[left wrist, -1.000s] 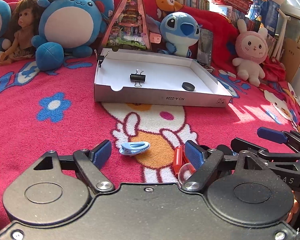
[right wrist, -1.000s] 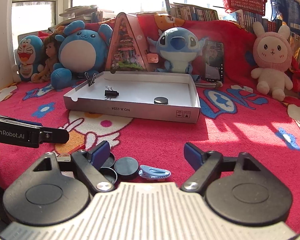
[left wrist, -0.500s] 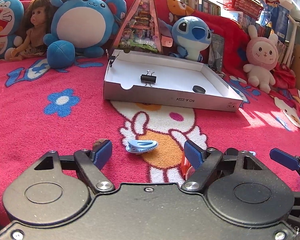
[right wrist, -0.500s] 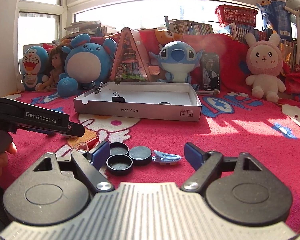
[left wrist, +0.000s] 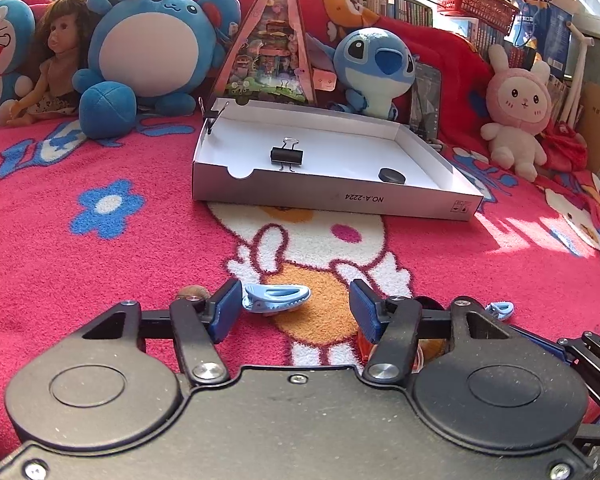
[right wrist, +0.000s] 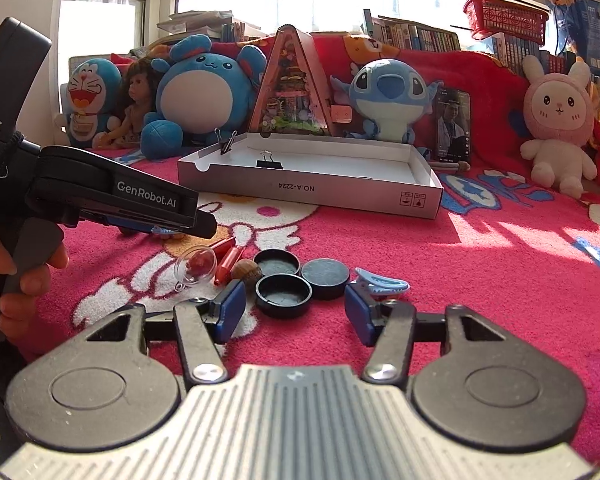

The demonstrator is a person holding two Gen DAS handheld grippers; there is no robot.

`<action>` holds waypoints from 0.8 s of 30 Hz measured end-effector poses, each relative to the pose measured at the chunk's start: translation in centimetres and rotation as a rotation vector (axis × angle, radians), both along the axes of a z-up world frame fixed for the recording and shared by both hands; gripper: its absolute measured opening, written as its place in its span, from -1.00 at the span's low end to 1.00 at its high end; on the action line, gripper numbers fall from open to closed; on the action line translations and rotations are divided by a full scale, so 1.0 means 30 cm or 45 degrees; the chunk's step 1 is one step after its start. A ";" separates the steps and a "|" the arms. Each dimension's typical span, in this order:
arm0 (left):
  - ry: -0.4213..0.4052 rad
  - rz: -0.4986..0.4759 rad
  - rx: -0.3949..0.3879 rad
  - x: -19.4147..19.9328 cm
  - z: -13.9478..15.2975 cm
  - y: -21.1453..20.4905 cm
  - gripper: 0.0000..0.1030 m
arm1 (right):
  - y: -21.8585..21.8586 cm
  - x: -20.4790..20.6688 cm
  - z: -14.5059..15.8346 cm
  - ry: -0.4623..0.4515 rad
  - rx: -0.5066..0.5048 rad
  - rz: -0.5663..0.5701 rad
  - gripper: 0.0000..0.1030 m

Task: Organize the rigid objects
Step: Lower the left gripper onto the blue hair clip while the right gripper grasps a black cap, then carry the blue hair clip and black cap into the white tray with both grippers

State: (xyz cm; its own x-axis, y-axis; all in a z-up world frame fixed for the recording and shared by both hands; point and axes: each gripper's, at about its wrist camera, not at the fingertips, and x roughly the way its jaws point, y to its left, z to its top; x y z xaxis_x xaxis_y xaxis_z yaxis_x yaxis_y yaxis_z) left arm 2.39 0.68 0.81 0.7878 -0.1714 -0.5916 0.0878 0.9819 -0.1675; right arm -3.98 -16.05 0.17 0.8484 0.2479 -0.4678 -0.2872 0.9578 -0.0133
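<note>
Closing over a red cartoon-print blanket (left wrist: 500, 272), the left gripper (left wrist: 296, 308) narrows its blue pads around a light-blue plastic clip (left wrist: 275, 298) that lies between them, close against the left pad and clear of the right one; nothing is pinched yet. In the right wrist view the right gripper (right wrist: 294, 310) is also drawing its jaws together, with an upturned black round cap (right wrist: 283, 295) lying between the pads and not visibly squeezed. Touching that cap are a second open cap (right wrist: 277, 262) and a flat-topped black lid (right wrist: 325, 273). A second light-blue clip (right wrist: 382, 284) rests just beside the right pad, on its outer side. To the left of the caps sit a brown acorn-like piece (right wrist: 246, 270), two red crayon-like sticks (right wrist: 227, 254) and a clear plastic capsule (right wrist: 195, 266) with something red inside. A person's hand (right wrist: 16, 276) holds the left gripper's handle at the frame's left edge. Farther back on the blanket stands a shallow white cardboard tray (left wrist: 332, 200), holding a black binder clip (left wrist: 286, 156) and a black disc (left wrist: 392, 175), with another binder clip (right wrist: 228, 145) fastened on its rim at the far left corner. Plush toys (left wrist: 152, 40) and a doll (left wrist: 60, 64) line the wall behind the tray.
</note>
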 end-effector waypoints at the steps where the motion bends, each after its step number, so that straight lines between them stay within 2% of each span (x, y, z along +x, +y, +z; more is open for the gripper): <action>1: -0.001 -0.006 0.001 0.001 -0.001 -0.002 0.00 | 0.004 0.003 -0.001 0.006 0.000 0.000 0.21; 3: -0.003 -0.008 0.008 0.000 -0.005 -0.002 -0.09 | 0.007 0.006 -0.002 0.012 0.001 0.000 0.06; 7: -0.014 -0.018 0.031 0.001 -0.008 -0.007 -0.27 | 0.012 0.015 -0.004 0.026 -0.001 -0.005 -0.04; 19: -0.030 -0.046 0.031 0.003 -0.004 -0.011 -0.29 | 0.022 0.038 -0.005 0.050 0.014 -0.010 -0.14; 21: -0.033 -0.049 0.029 0.002 -0.003 -0.011 -0.29 | 0.024 0.040 -0.006 0.056 0.019 -0.007 -0.28; 24: -0.054 -0.047 0.039 -0.008 0.007 -0.009 -0.29 | 0.028 0.037 -0.003 0.063 0.014 -0.002 -0.28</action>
State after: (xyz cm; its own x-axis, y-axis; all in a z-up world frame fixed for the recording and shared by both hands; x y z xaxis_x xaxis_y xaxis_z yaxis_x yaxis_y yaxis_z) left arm 2.16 0.41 1.03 0.8058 -0.1832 -0.5631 0.1303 0.9825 -0.1332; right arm -2.87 -15.21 0.09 0.8244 0.2521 -0.5067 -0.2859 0.9582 0.0116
